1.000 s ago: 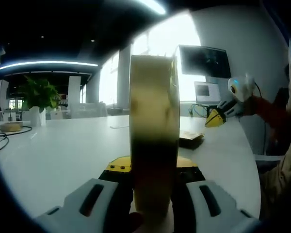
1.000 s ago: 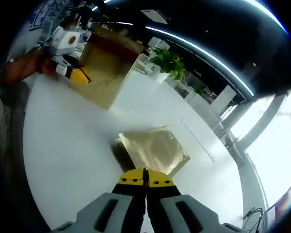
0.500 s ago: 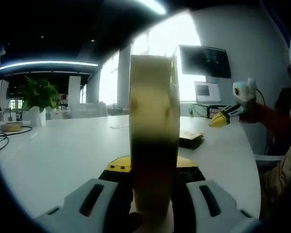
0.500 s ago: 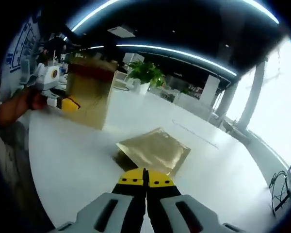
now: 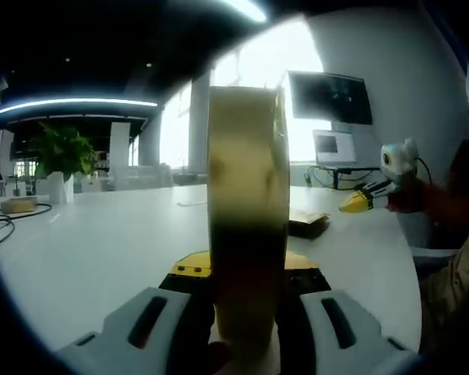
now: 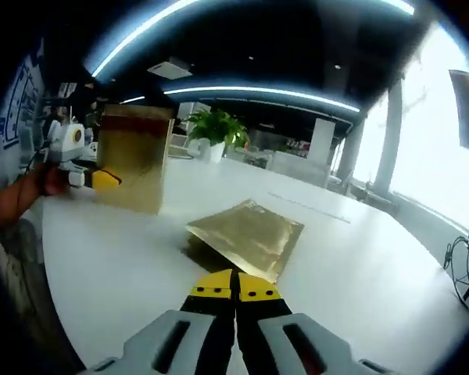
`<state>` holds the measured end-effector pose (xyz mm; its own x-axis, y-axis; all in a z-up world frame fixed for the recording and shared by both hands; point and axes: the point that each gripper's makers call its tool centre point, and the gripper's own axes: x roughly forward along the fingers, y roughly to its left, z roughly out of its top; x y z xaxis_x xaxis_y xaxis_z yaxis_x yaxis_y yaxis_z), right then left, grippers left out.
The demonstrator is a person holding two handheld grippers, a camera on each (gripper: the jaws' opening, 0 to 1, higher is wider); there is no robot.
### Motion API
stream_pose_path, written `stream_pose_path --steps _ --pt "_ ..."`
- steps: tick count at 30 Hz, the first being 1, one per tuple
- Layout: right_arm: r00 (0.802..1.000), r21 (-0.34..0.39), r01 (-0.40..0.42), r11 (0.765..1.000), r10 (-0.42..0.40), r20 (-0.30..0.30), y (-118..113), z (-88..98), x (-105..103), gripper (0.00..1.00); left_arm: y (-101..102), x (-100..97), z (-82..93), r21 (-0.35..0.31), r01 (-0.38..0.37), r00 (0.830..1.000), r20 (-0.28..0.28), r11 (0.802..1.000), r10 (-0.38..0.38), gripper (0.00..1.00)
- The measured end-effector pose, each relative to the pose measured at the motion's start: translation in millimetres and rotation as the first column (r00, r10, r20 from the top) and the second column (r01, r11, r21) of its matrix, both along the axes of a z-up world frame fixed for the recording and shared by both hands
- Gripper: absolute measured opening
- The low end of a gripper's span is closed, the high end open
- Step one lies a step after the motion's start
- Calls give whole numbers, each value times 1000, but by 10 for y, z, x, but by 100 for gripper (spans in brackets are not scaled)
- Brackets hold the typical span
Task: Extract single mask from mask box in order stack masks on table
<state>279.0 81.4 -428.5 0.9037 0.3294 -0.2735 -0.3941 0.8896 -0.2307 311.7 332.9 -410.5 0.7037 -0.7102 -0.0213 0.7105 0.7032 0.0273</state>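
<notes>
A tall gold mask box (image 5: 246,211) stands edge-on between my left gripper's (image 5: 245,267) jaws, which are shut on it. In the right gripper view the same box (image 6: 133,168) is upright on the white table (image 6: 109,258), with the left gripper (image 6: 105,179) at its left side. A flat stack of gold mask packs (image 6: 248,237) lies just ahead of my right gripper (image 6: 234,286), whose jaws are shut with nothing between them. The left gripper view has that stack (image 5: 306,221) beyond the box and the right gripper (image 5: 356,203) hovering to its right.
A potted plant (image 6: 213,130) stands at the table's far side. A dark monitor (image 5: 329,98) hangs on the wall over a small screen (image 5: 334,146). Cables (image 5: 12,216) lie at the left of the table. A person's sleeve (image 5: 438,199) is at the right edge.
The right gripper has drifted right and a little lower in the left gripper view, and its own view has levelled out. The box stays clamped and the stack has not moved.
</notes>
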Motion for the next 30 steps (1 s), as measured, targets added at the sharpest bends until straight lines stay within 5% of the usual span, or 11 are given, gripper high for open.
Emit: stream_pose_path --steps 11,30 --pt "999 77 23 997 -25 26 -118 -83 -48 0 0 -3 0 0 -2 1000 1 1000 2 20" --pt "999 30 -11 1000 9 52 -99 -89 -72 0 4 8 -11 2 -4 1000 1 1000 4 20"
